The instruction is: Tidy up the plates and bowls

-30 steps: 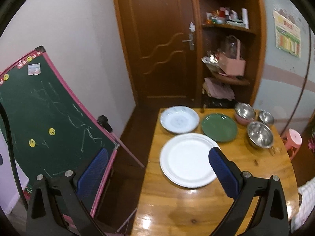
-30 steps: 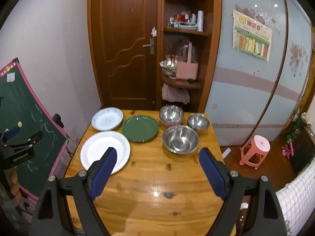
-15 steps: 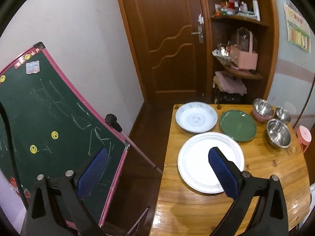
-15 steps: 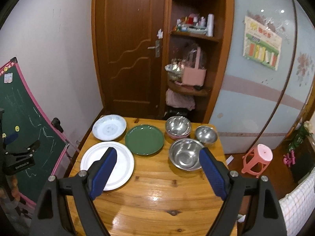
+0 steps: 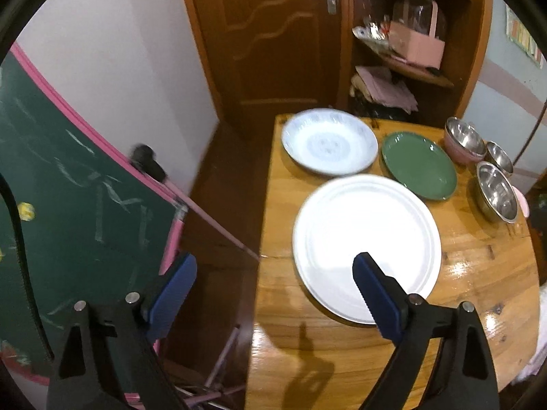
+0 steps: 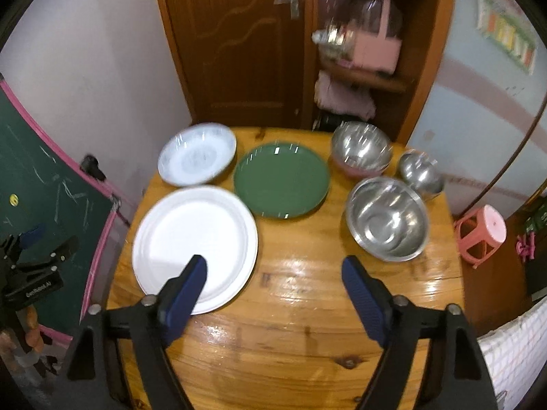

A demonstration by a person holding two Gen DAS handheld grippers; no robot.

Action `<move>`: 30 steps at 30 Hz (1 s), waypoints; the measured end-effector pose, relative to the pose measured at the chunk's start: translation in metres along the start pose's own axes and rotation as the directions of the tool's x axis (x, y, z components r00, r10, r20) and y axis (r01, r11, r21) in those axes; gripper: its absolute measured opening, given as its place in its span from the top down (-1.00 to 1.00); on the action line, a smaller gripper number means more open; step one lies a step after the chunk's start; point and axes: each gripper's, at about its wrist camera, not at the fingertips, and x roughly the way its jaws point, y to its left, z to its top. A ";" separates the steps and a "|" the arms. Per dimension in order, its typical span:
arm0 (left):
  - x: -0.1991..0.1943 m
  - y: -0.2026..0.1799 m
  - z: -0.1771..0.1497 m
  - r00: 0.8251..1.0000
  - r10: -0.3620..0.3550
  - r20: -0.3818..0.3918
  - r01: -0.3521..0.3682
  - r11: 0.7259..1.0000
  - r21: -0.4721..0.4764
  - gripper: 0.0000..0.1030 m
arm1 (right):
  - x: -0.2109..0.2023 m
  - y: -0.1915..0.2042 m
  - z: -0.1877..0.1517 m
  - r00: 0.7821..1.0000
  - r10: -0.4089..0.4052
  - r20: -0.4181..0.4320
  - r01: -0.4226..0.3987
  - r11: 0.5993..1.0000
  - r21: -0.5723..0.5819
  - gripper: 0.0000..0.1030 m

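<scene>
left wrist view: the left gripper (image 5: 273,275) points down at the left edge of a wooden table (image 5: 342,358). its blue fingers (image 5: 374,294) stand wide apart with nothing between them, and they have just been closing a little. one finger hangs over the near part of a large white plate (image 5: 367,239); the other is off the table, in front of a green chalkboard (image 5: 68,205) with a pink frame. beyond the white plate lies a pale patterned plate (image 5: 330,140) at the far left corner, and just beside it to the right a green plate (image 5: 418,167). along the right edge are three steel bowls: a big one (image 5: 495,194) nearest, a small one (image 5: 499,157) behind it, and one (image 5: 465,136) sitting in a pink bowl. a brown door (image 5: 270,34) and a shelf (image 5: 410,51) stand behind the table.

right wrist view: the right gripper (image 6: 273,273) hangs above the middle of the table (image 6: 290,324), fingers (image 6: 362,294) spread wide and gripping nothing; they too have just been closing slightly. the left finger overlaps the white plate's (image 6: 195,235) near edge in the picture. the green plate (image 6: 282,179) lies in the middle, the patterned plate (image 6: 196,153) to its left, touching or nearly touching the white one. the big steel bowl (image 6: 386,218) sits right of centre, the small one (image 6: 420,171) and the stacked one (image 6: 360,148) behind it. the left gripper (image 6: 30,256) shows at the far left by the chalkboard. a pink stool (image 6: 482,235) stands on the floor to the right.
</scene>
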 end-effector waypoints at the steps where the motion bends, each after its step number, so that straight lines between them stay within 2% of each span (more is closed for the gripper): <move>1: 0.011 0.001 0.000 0.999 -0.023 -0.024 0.023 1.000 -0.006 -0.70 | 0.015 0.001 0.001 0.999 0.000 -0.032 0.000 1.000 0.002 -0.42; 2: 0.020 0.002 0.001 0.998 -0.042 -0.043 0.041 0.999 -0.014 -0.58 | 0.024 0.001 0.001 0.999 0.003 -0.051 -0.003 1.000 0.005 -0.40; 4: 0.041 0.005 0.003 0.992 -0.092 -0.090 0.089 0.995 -0.040 -0.48 | 0.048 0.002 0.003 0.995 0.026 -0.099 -0.025 1.000 0.018 -0.35; 9: 0.085 0.013 0.008 0.971 -0.176 -0.161 0.159 0.981 -0.112 -0.42 | 0.089 0.005 0.006 0.984 0.052 -0.172 -0.048 0.999 0.025 -0.31; 11: 0.098 0.015 0.010 0.962 -0.205 -0.178 0.185 0.975 -0.125 -0.30 | 0.105 0.007 0.006 0.978 0.059 -0.201 -0.055 0.998 0.027 -0.26; 15: 0.126 0.014 0.009 0.935 -0.266 -0.234 0.229 0.958 -0.175 -0.10 | 0.133 0.004 0.007 0.962 0.087 -0.257 -0.076 0.996 0.053 -0.08; 17: 0.137 0.015 0.008 0.917 -0.303 -0.259 0.256 0.946 -0.198 0.08 | 0.145 0.000 0.006 0.954 0.097 -0.285 -0.078 0.994 0.075 -0.03; 19: 0.144 0.015 0.008 0.908 -0.320 -0.271 0.268 0.940 -0.211 0.08 | 0.154 -0.004 0.006 0.945 0.120 -0.305 -0.093 0.990 0.102 0.01; 24: 0.154 0.015 0.010 0.899 -0.331 -0.286 0.273 0.936 -0.223 0.09 | 0.170 -0.013 0.004 0.927 0.171 -0.334 -0.121 0.979 0.164 0.01; 27: 0.159 0.019 0.010 0.882 -0.363 -0.301 0.297 0.923 -0.245 0.26 | 0.176 -0.015 0.005 0.921 0.185 -0.342 -0.128 0.975 0.182 0.01; 30: 0.162 0.021 0.010 0.874 -0.373 -0.311 0.303 0.919 -0.251 0.36 | 0.181 -0.014 0.006 0.916 0.202 -0.348 -0.142 0.972 0.189 0.10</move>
